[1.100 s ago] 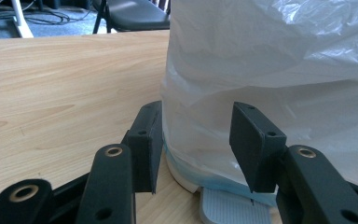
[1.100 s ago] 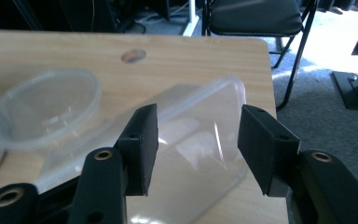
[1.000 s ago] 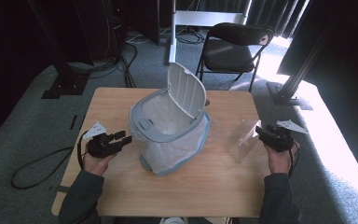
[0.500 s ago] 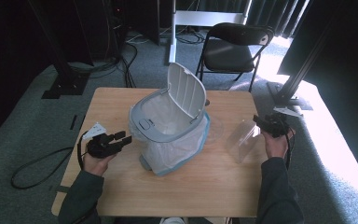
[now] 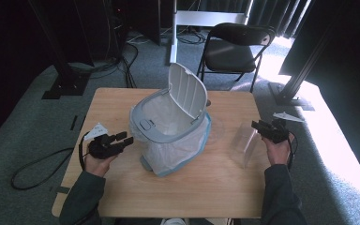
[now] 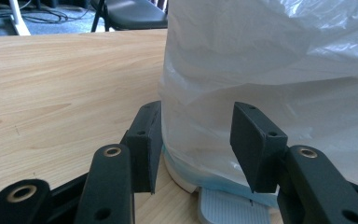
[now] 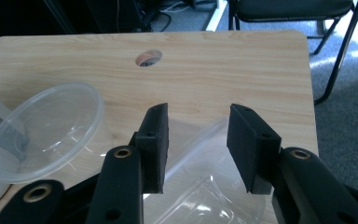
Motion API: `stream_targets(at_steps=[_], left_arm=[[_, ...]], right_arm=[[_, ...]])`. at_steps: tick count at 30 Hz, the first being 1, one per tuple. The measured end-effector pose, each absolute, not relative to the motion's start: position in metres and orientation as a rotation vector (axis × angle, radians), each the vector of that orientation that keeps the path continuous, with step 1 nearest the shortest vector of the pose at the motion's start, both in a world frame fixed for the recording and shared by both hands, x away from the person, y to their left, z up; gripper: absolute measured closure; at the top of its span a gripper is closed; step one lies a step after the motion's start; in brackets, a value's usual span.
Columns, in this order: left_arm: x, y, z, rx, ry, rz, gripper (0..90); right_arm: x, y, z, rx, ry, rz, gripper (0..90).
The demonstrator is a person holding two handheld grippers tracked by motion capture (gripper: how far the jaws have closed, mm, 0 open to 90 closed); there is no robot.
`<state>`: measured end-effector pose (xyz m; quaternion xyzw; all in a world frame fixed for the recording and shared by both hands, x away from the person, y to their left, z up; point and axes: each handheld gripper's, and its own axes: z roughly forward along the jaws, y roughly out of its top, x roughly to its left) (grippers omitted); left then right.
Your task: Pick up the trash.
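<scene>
A grey pedal bin (image 5: 171,119) stands mid-table with its lid up and a white liner (image 6: 270,70) draped over its sides. My left gripper (image 5: 125,138) is open at the bin's lower left side, and in the left gripper view (image 6: 198,112) the liner and the foot pedal (image 6: 233,210) show between its jaws. At the right lies a clear plastic container (image 5: 244,143). My right gripper (image 5: 256,127) is at its far edge. Its jaws (image 7: 196,112) have just been closing; the container's rim (image 7: 200,140) lies between the pads, with gaps on both sides.
A clear round dish (image 7: 46,130) lies on the wooden table (image 5: 201,187) between the bin and the container. A cable hole (image 7: 148,57) sits near the far edge. A black folding chair (image 5: 236,47) stands beyond the table. Cables trail over the floor at the left.
My right gripper has moved a little left, up to the clear container's edge, and its jaws stand narrower. The left gripper and the bin have stayed put.
</scene>
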<state>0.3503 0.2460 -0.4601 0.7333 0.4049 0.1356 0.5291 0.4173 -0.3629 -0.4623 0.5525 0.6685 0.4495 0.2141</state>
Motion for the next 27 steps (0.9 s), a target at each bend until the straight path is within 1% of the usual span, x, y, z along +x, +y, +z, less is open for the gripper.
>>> stream_targets(at_steps=[2, 7, 11, 13, 18, 27], left_arm=[[0.350, 0.246, -0.460, 1.750, 0.966, 0.324, 53.9], [0.351, 0.247, -0.461, 1.751, 0.970, 0.323, 54.0], [0.350, 0.248, -0.461, 1.745, 0.971, 0.325, 54.0], [0.350, 0.247, -0.460, 1.745, 0.969, 0.325, 54.0], [0.351, 0.245, -0.461, 1.752, 0.966, 0.321, 54.0], [0.350, 0.246, -0.463, 1.746, 0.968, 0.319, 54.0]], right_arm=[[0.416, -0.364, -0.461, 1.535, 1.829, 1.247, 51.9], [0.406, -0.373, -0.457, 1.552, 1.709, 1.237, 51.7], [0.409, -0.382, -0.458, 1.620, 1.631, 1.187, 53.4], [0.420, -0.385, -0.462, 1.664, 1.639, 1.100, 55.3], [0.440, -0.378, -0.465, 1.632, 1.705, 0.983, 55.6], [0.464, -0.380, -0.468, 1.655, 1.772, 0.943, 57.3]])
